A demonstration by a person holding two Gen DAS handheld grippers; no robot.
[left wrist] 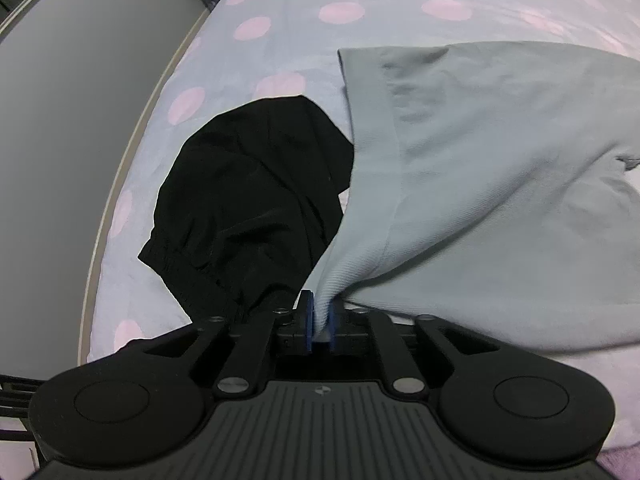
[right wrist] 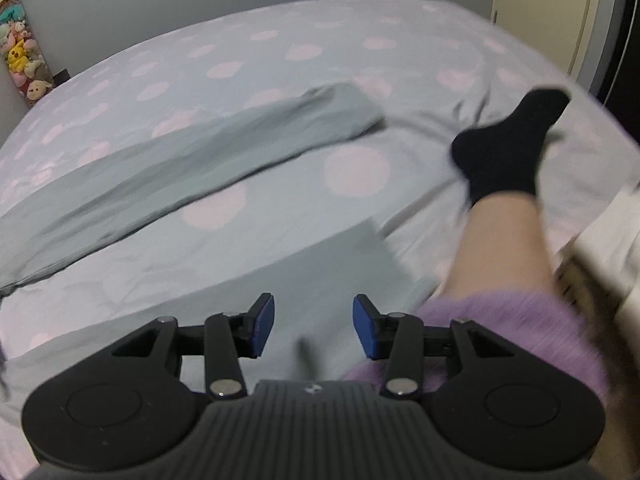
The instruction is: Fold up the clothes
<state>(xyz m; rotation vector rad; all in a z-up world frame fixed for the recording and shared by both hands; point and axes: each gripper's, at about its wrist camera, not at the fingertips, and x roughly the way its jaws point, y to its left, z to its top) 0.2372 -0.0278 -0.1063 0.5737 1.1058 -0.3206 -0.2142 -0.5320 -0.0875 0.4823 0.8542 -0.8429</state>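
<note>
Bed [left wrist: 280,12] with a pale blue sheet dotted pink fills both views; grey floor [left wrist: 80,120] runs past its curved edge on the left of the left wrist view. Grey-green garment [left wrist: 480,160] lies spread on the bed, the biggest item. One ribbed corner of it is bunched and pulled up into the left gripper [left wrist: 320,320], whose blue fingers [left wrist: 306,316] are nearly closed and pinch that fabric between them. In the right wrist view the same garment's long sleeve [right wrist: 200,152] stretches across the sheet, with another flat part just ahead of the right gripper [right wrist: 313,328]. Right fingers [right wrist: 264,326] stand about half open, nothing between them, fabric lying below; contact cannot be told. Black garment [left wrist: 248,200] with an elastic band sits crumpled on the bed, touching the grey-green one's left edge. Person's bare leg [right wrist: 500,240] in a black sock [right wrist: 508,148] rests on the bed at right, purple fuzzy clothing [right wrist: 520,328] beside the gripper. Stuffed toys [right wrist: 24,60] far left, view blurred.
</note>
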